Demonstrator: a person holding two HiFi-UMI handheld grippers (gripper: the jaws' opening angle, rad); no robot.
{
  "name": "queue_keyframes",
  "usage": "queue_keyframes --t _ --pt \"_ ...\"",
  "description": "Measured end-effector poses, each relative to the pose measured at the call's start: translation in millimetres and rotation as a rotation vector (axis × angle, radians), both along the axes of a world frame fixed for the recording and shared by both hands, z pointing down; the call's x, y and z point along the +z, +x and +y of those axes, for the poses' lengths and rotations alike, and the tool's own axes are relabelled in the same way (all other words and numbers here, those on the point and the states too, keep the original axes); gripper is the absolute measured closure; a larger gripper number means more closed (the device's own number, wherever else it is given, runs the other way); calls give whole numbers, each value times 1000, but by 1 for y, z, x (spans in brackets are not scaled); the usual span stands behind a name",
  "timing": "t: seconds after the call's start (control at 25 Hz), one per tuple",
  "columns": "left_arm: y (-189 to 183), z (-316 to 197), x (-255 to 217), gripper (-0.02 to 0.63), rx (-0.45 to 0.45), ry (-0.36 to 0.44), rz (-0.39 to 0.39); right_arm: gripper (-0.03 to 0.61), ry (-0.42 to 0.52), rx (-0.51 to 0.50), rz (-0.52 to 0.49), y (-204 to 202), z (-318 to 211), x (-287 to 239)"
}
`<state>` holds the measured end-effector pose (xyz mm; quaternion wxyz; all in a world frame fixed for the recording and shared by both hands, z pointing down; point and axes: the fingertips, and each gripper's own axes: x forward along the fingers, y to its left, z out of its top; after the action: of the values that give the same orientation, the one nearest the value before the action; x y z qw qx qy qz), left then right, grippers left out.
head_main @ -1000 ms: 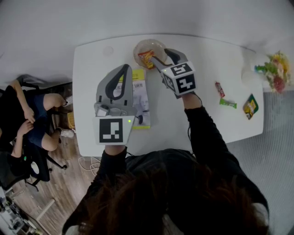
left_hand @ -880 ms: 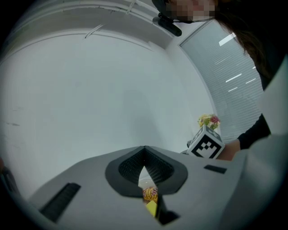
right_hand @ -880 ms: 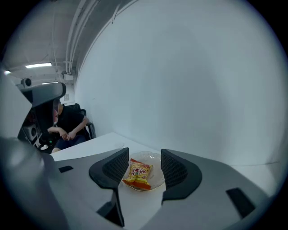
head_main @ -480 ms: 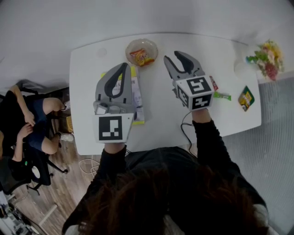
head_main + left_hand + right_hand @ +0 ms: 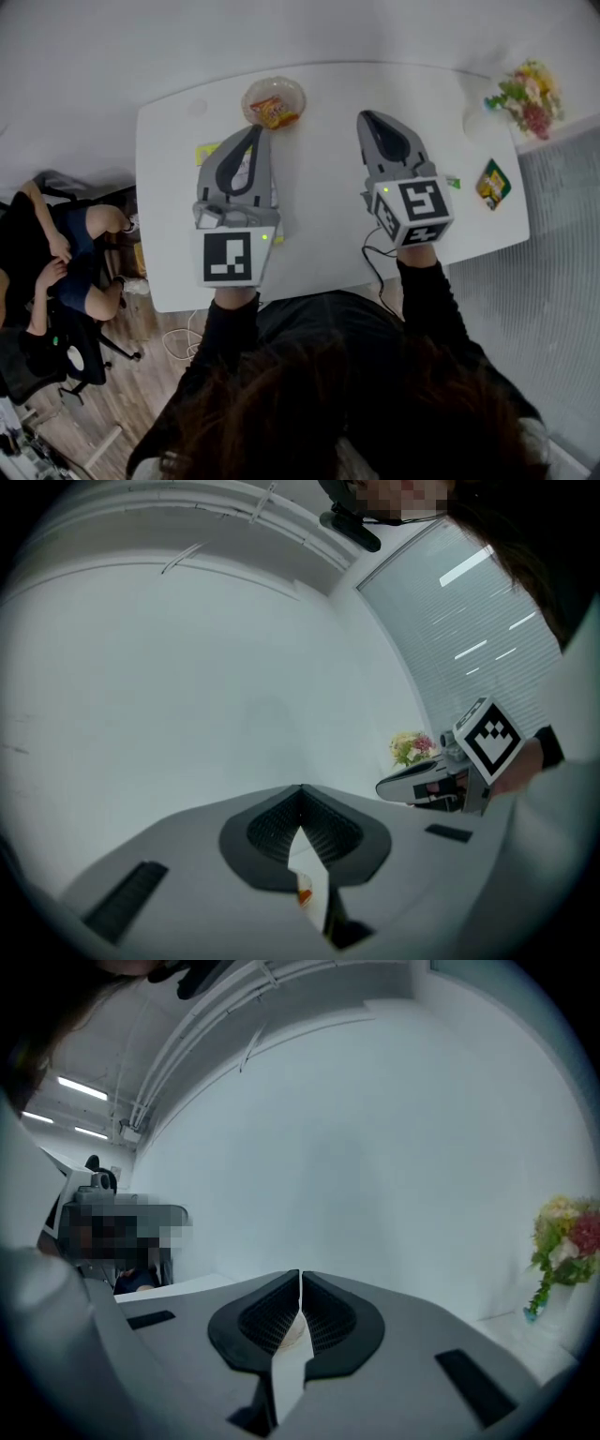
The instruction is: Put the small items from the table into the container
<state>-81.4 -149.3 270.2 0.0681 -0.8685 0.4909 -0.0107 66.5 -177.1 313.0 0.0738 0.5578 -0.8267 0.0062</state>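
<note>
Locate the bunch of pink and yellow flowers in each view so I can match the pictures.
Head view: the bunch of pink and yellow flowers is at the upper right, right of the right gripper.
Left gripper view: right of centre, just above the right gripper's finger.
Right gripper view: at the far right edge.
Shared landmark: the shut right gripper shows in all three.
</note>
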Motion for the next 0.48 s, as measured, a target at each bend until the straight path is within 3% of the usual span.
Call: queue_keyframes --t 0.2,0.48 --pt "11 11 -5 611 16 16 -4 554 86 13 -4 6 23 -22" --pt "24 22 -11 611 37 36 -13 554 125 16 -3 11 43 -37"
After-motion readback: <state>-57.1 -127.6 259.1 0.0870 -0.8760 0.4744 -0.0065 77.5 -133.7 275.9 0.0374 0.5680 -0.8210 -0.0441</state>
